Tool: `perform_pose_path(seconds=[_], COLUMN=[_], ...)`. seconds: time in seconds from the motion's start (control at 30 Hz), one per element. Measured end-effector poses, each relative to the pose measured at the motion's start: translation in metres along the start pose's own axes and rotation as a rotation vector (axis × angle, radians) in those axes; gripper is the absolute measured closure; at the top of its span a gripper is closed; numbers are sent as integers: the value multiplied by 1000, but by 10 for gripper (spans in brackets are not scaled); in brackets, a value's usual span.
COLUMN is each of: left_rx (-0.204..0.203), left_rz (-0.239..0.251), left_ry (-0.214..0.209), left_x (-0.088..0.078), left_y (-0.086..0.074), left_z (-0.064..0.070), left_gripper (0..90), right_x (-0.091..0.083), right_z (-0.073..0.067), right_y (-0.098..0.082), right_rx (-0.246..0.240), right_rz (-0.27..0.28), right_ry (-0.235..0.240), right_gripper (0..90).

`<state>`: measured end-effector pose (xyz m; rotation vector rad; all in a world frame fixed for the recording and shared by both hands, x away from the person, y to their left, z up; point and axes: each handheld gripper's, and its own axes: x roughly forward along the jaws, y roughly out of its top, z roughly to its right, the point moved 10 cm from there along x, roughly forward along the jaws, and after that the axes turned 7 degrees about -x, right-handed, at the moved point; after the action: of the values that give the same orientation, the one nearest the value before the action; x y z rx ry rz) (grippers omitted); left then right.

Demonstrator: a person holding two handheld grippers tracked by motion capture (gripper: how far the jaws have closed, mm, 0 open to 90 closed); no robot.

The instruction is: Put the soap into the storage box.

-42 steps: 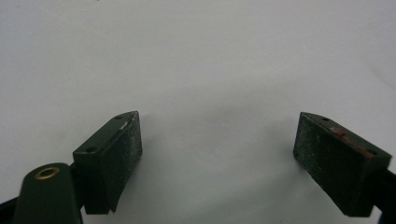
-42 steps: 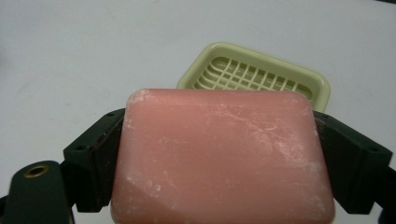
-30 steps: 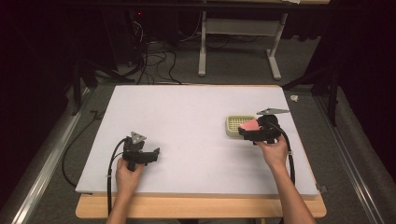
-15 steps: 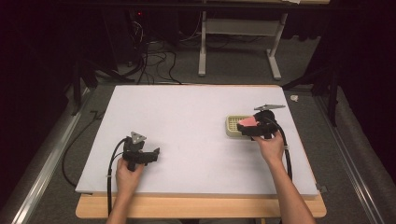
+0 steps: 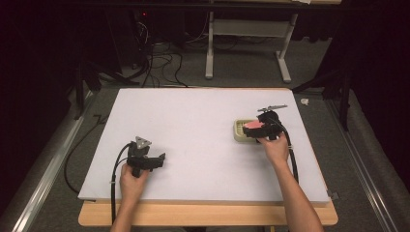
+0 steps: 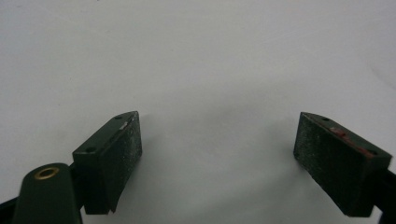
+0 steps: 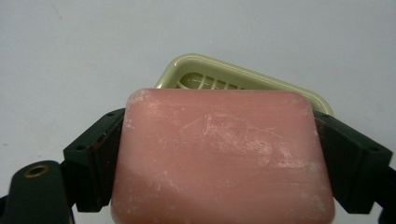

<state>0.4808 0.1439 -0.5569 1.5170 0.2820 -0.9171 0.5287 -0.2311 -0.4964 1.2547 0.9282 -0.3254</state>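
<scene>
A pink bar of soap [image 7: 223, 156] sits clamped between the jaws of my right gripper [image 5: 252, 129], just above a pale green slatted soap dish [image 5: 241, 129] on the white board. In the right gripper view the soap dish [image 7: 210, 79] shows behind the bar, partly hidden by it. My left gripper [image 5: 153, 160] rests low over the board near its front left, jaws wide apart. Between its two fingers [image 6: 112, 154] lies only bare white surface.
The white board [image 5: 193, 125] covers most of a wooden table [image 5: 208, 215]. Beyond the far edge stand a white metal frame [image 5: 246, 43] and loose cables [image 5: 159, 63] on the floor. A metal rail [image 5: 48, 164] runs along the left.
My right gripper with the soap has shifted slightly left, over the dish. The left gripper has stayed where it was.
</scene>
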Motion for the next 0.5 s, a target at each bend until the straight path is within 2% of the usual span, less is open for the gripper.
perform_pose_path(seconds=[0.27, 0.5], left_rx=[0, 0], left_rz=[0, 0], left_ry=[0, 0], left_x=[0, 0], left_y=[0, 0], left_z=[0, 0], left_gripper=[157, 157], right_x=[14, 22], right_z=[0, 0], right_y=[0, 2], right_rx=[17, 38], right_rz=[-41, -56], right_ry=[-9, -17], right_gripper=[135, 134])
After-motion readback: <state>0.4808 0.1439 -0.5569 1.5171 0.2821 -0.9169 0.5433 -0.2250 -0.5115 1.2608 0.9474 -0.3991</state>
